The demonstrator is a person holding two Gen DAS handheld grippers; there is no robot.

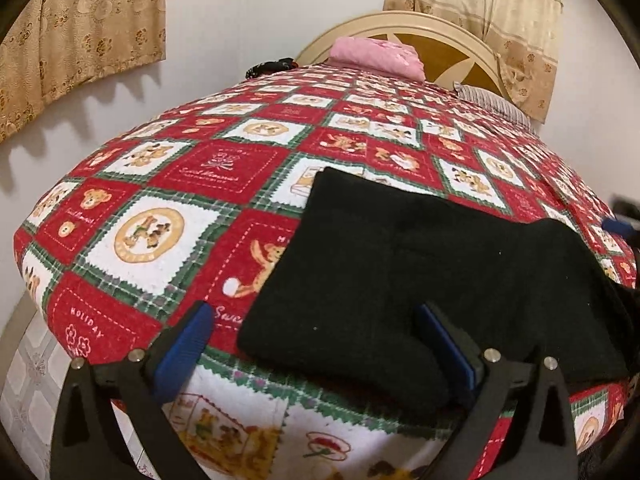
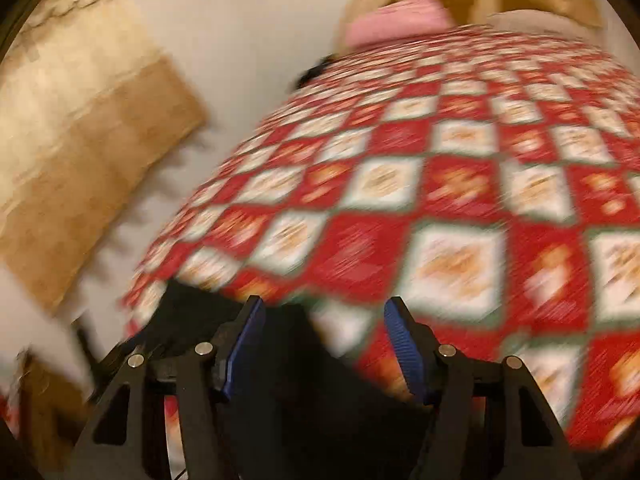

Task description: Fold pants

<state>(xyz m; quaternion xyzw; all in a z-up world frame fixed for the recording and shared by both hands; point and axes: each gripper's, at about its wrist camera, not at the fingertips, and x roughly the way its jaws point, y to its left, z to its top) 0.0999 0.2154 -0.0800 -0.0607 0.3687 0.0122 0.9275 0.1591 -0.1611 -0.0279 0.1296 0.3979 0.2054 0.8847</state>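
Black pants (image 1: 432,280) lie folded into a thick rectangle on the red patchwork bedspread (image 1: 208,184), near the bed's front edge. My left gripper (image 1: 316,320) is open above the front left corner of the pants, its right finger over the cloth, holding nothing. The right wrist view is motion-blurred. There my right gripper (image 2: 324,320) is open above the bedspread (image 2: 440,184), with the black pants (image 2: 280,392) below and between its fingers. The right gripper's blue tip (image 1: 618,226) shows at the right edge of the left wrist view.
A pink pillow (image 1: 376,56) and a striped pillow (image 1: 492,104) lie by the cream headboard (image 1: 440,40). A dark object (image 1: 272,67) sits at the bed's far left corner. Beige curtains (image 1: 80,32) hang on the white wall. Tiled floor (image 1: 28,392) shows at lower left.
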